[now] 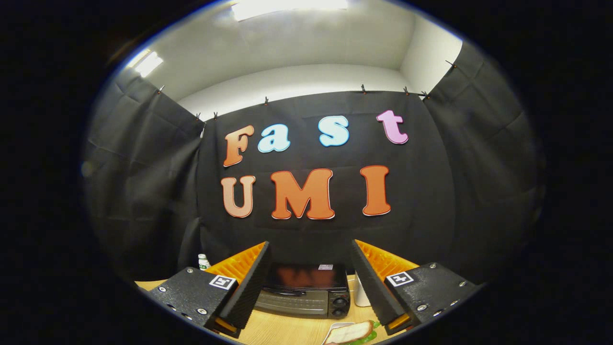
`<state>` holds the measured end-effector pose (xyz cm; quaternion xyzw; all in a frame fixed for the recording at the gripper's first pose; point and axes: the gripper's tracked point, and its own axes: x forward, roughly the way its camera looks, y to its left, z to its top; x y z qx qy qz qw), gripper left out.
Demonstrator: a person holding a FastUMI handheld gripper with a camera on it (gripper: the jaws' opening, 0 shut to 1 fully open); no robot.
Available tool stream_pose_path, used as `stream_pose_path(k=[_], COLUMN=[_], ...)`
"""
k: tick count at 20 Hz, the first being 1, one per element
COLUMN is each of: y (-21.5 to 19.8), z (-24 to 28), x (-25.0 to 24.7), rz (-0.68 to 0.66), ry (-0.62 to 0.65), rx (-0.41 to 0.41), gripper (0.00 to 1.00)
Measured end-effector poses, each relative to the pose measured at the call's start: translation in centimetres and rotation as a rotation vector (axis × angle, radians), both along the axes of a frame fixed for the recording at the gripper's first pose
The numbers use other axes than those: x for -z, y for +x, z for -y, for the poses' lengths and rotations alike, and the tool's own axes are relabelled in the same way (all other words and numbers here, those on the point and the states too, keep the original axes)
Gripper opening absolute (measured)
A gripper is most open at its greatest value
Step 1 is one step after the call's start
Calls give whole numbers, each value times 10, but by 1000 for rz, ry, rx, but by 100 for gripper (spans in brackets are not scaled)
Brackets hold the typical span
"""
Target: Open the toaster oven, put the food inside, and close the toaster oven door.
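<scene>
Wooden bench point(287, 330) carries a black oven point(302, 290), door shut, front and knobs facing the tool point(309, 282), long axis running across between the fingers; the tool is spread wide and grips nothing; a sandwich point(352, 332) on a plate lies nearer, just ahead of the right finger; a small bottle point(203, 261) stands beyond the left finger; a white cup point(360, 292) sits beside the oven's right end.

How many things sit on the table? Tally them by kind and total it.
Toaster oven, door shut: 1
Sandwich on a plate: 1
Small bottle: 1
White container: 1
Total: 4
The fingers stand open, the oven beyond them.
</scene>
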<state>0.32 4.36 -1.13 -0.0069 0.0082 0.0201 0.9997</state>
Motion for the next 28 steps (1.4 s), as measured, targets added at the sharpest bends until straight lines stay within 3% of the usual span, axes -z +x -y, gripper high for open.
stream_pose_path(k=[11,18,28], y=[18,44,102], z=[-55,-63,-61], x=[45,81,187], rz=[-67,-106,-301], ry=[34,7,24], rx=[-67,-37,63], gripper=[98,98,99])
